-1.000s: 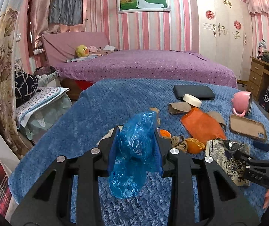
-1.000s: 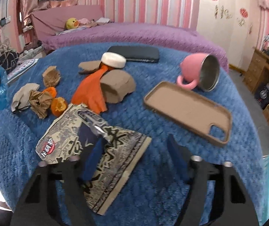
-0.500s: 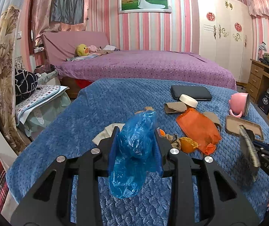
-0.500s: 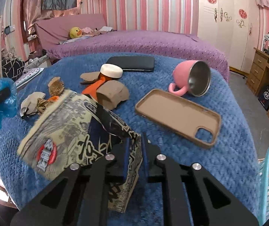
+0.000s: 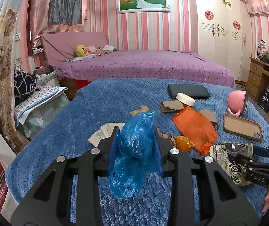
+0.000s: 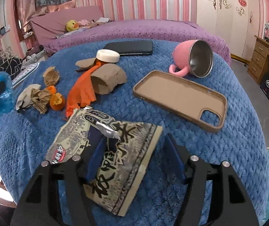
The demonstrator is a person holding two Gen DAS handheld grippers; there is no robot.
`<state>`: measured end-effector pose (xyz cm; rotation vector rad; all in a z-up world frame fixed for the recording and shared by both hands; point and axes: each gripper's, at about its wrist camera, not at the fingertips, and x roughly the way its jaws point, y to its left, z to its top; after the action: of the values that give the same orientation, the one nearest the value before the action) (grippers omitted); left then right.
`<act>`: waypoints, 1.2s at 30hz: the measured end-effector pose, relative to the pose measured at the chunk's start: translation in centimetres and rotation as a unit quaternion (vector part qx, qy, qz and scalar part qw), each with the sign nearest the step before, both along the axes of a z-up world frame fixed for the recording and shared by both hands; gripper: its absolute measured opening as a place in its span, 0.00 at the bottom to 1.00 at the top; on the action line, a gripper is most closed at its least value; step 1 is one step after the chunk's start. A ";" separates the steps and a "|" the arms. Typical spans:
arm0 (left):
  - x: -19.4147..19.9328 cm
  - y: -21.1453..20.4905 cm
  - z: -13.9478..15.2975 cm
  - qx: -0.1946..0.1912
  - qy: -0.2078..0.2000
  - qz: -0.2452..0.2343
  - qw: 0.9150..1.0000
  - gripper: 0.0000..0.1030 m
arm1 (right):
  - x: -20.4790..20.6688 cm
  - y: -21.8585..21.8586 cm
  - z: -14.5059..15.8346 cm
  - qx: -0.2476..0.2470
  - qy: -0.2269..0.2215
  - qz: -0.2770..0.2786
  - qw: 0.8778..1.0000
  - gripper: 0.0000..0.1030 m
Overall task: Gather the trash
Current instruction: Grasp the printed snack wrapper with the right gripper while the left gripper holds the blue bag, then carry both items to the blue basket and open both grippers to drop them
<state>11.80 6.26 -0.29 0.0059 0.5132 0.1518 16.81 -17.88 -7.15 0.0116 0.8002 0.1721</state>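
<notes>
We see our left gripper (image 5: 136, 146) clamped on a crumpled blue plastic bag (image 5: 134, 154), its long axis roughly upright, loose end hanging below the fingers. Our right gripper (image 6: 134, 156) stands wide open over the printed snack wrapper (image 6: 111, 150), which lies flat on the blue blanket (image 6: 191, 135); the left finger (image 6: 95, 158) rests on it, the right finger is just past its edge. Its long axis runs diagonally, torn foil mouth pointing away, ahead-left. Beyond it: orange cloth (image 6: 81, 92), orange peel (image 6: 57, 101), phone case (image 6: 179, 96).
</notes>
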 end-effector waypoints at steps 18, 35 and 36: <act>0.2 0.0 0.0 -0.006 0.004 0.008 1.000 0.31 | -1.0 -0.6 1.3 -0.001 -0.034 0.011 0.999 0.16; -3.6 -4.8 2.2 0.019 0.001 -0.034 0.999 0.31 | -4.4 -6.8 2.5 0.043 -0.058 -0.035 0.997 0.15; -3.8 -5.0 2.1 0.021 0.002 -0.036 0.999 0.31 | -4.5 -7.1 2.5 0.047 -0.059 -0.037 0.996 0.15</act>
<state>8.03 1.24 1.83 0.0662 0.5135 0.0926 12.26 -24.98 -4.61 0.1196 0.6732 0.1385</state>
